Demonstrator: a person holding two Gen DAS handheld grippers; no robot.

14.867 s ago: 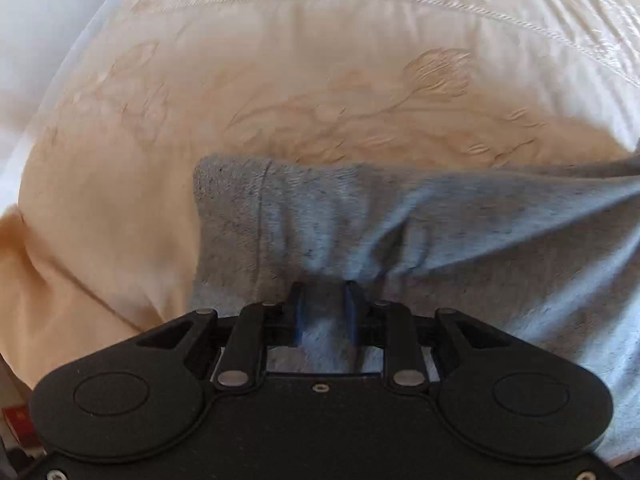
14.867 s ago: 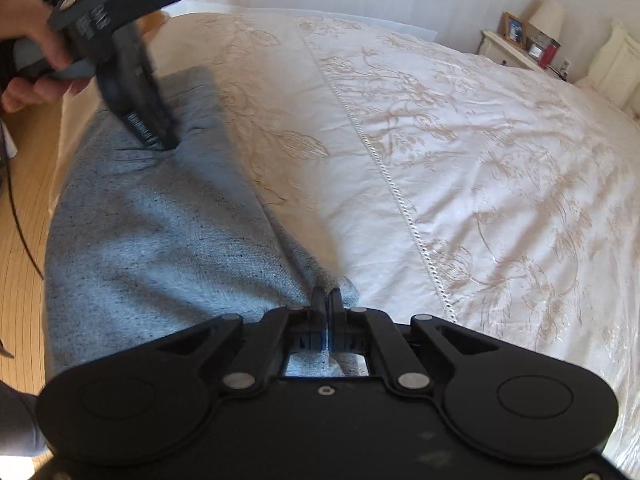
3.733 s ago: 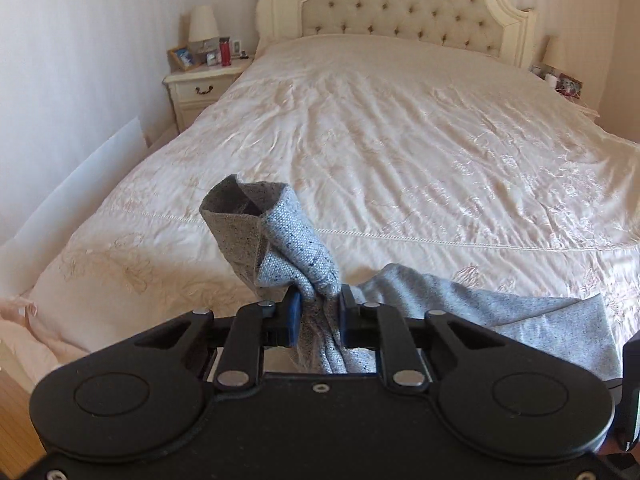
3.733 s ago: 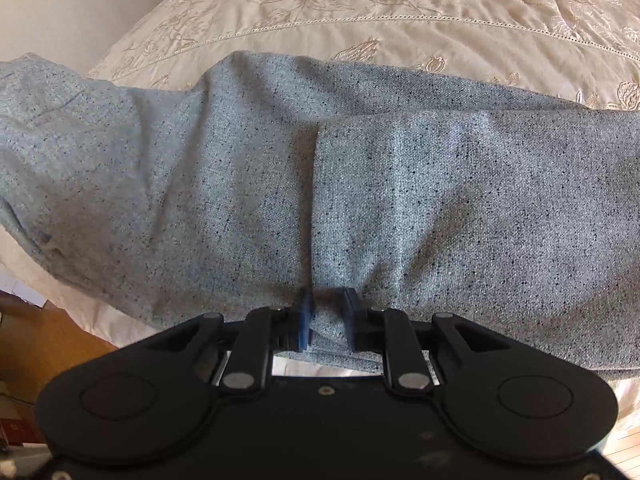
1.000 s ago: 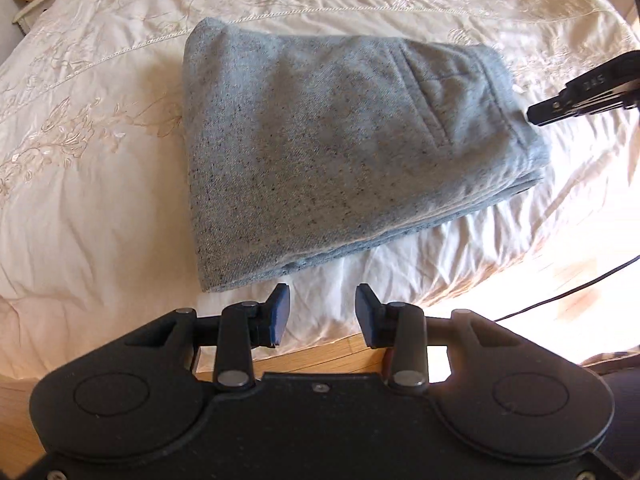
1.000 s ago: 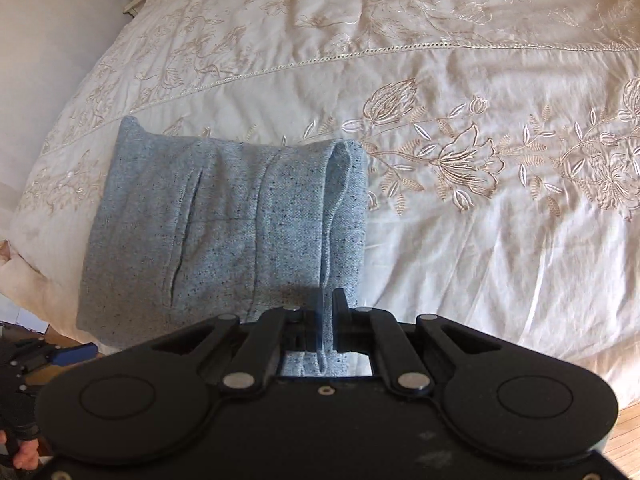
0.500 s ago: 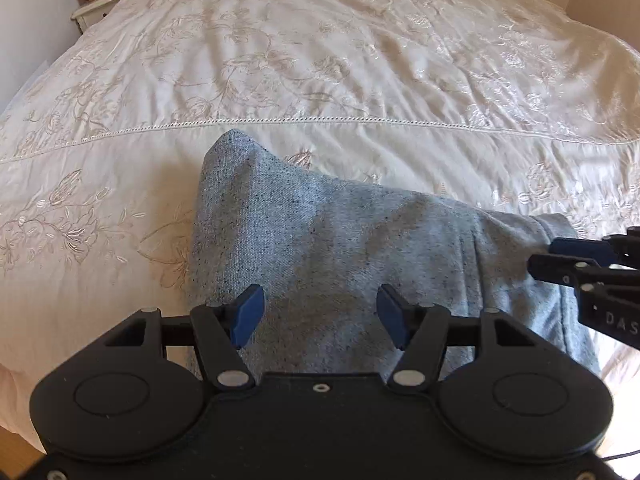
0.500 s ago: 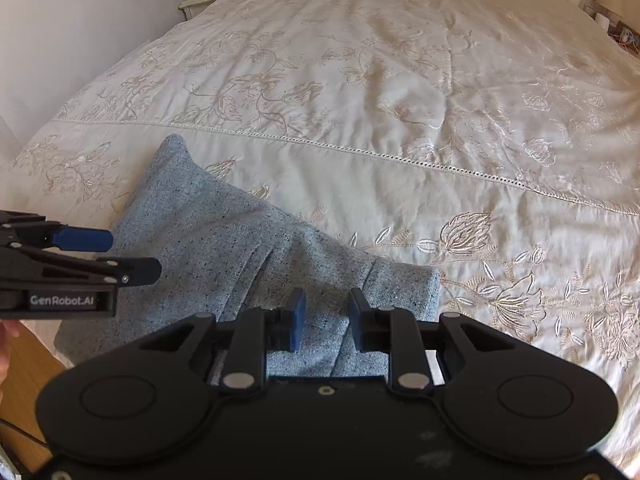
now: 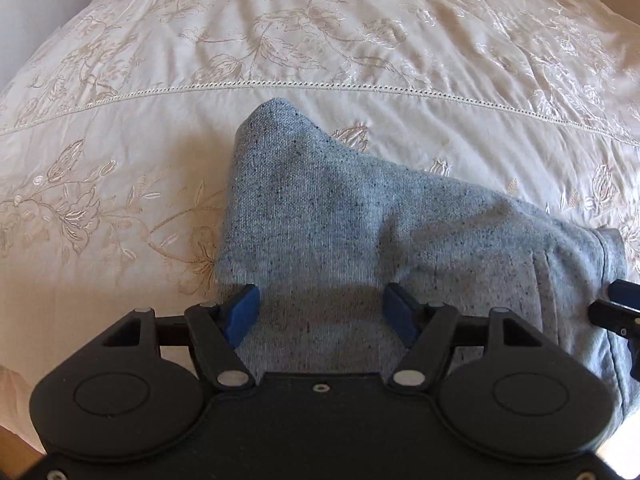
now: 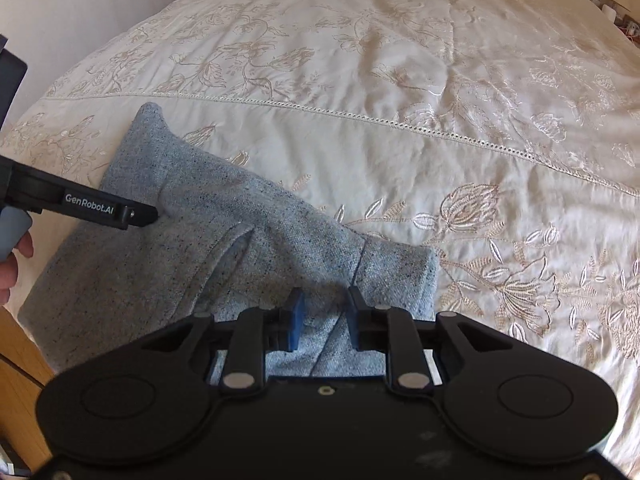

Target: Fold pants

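Pants [image 9: 360,232] now folded small on bed [image 9: 320,40]. Jaws of left gripper [image 9: 322,312] and right gripper [image 10: 322,312] just opened, nothing held. Fold looks done.

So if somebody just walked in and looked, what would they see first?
Probably the grey pants, folded into a chunky bundle at the near edge of the big cream bedspread with stitched flowers. Then the two black tongs with blue tips: the left tongs and the right tongs both hang open over the bundle, gripping nothing, having just been opening.
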